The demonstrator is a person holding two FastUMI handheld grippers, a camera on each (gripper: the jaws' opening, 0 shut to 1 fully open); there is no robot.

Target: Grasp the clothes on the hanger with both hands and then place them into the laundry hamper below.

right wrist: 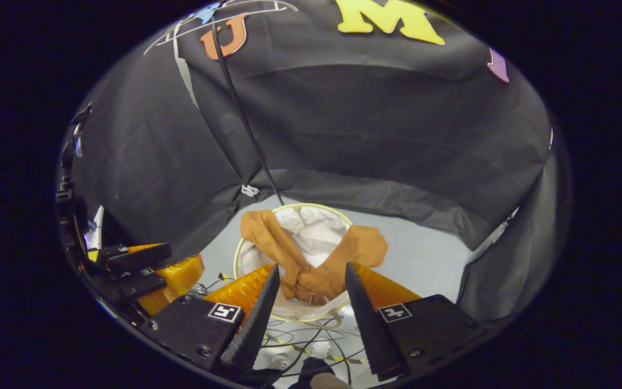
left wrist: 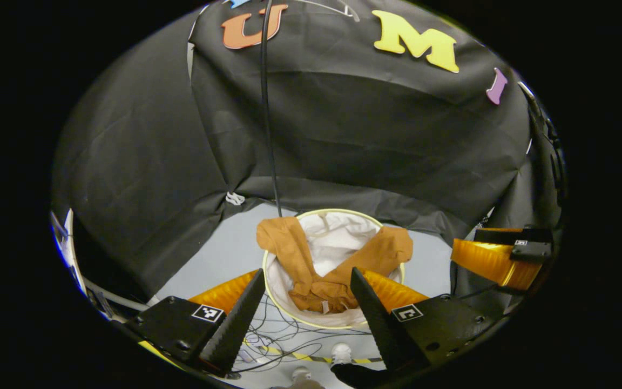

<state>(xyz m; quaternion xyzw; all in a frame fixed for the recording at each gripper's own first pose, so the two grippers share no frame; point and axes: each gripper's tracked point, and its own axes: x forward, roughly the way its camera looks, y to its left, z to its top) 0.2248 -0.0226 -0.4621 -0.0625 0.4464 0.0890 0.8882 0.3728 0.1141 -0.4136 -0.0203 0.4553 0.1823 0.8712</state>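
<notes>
Below, clothes [left wrist: 316, 270] apparently beyond the parted jaws.

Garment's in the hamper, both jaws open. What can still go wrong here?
1. The brown garment is only partly inside: its two ends drape over the laundry hamper rim, so it may slide out onto the floor.
2. Loose cables lie on the floor beside the hamper, beneath the right gripper; a low pass might snag them.
3. A black cord hangs down just behind the hamper, and the left gripper might catch it.
</notes>
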